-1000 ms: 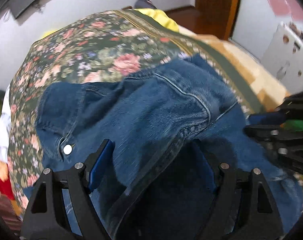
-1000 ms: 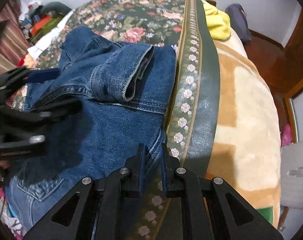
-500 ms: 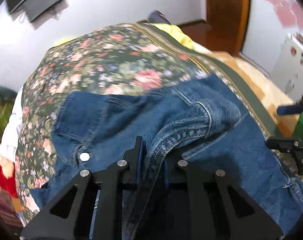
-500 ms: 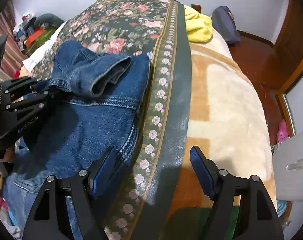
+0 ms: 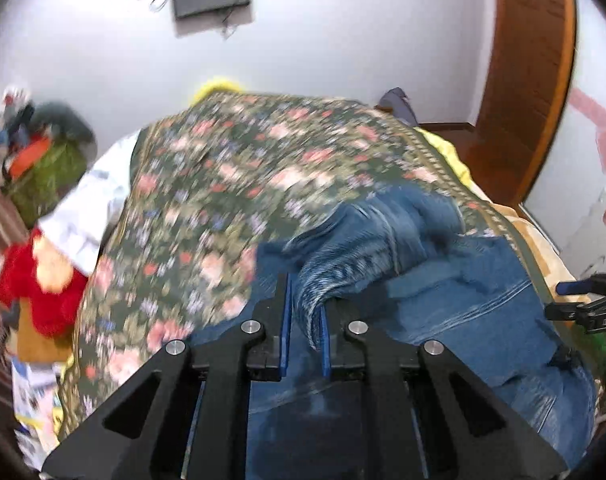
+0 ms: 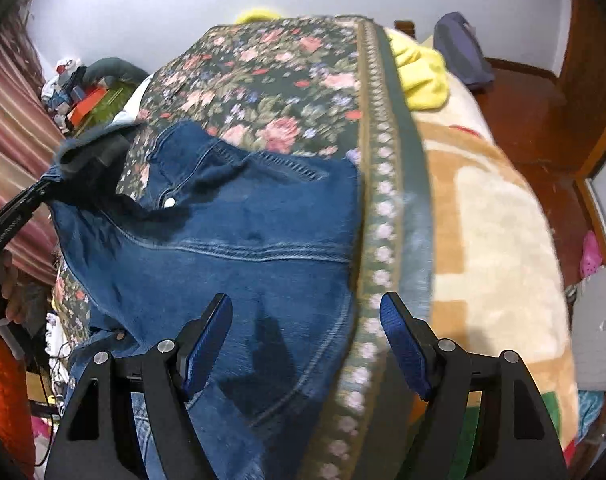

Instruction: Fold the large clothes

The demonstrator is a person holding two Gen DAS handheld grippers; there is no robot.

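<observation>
Left gripper [image 5: 305, 330] pinches what appears a denim jacket [image 6: 243, 248] sleeve; right gripper [image 6: 305, 348] spread above jacket's three-o'clock edge; bed [image 6: 495, 216] bare beyond.

Between the blue pads [image 5: 286, 320] hangs blue denim [image 6: 243, 240] (pale stitching); beyond the fingers a dark green, pink-flowered bedspread [image 5: 207, 184], right a cream-and-tan blanket [image 6: 495, 216].

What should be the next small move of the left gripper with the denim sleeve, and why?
Probably carry the denim sleeve across the denim jacket and lay it flat. The left gripper is shut on the sleeve; the right gripper hangs open, holding nothing.
</observation>
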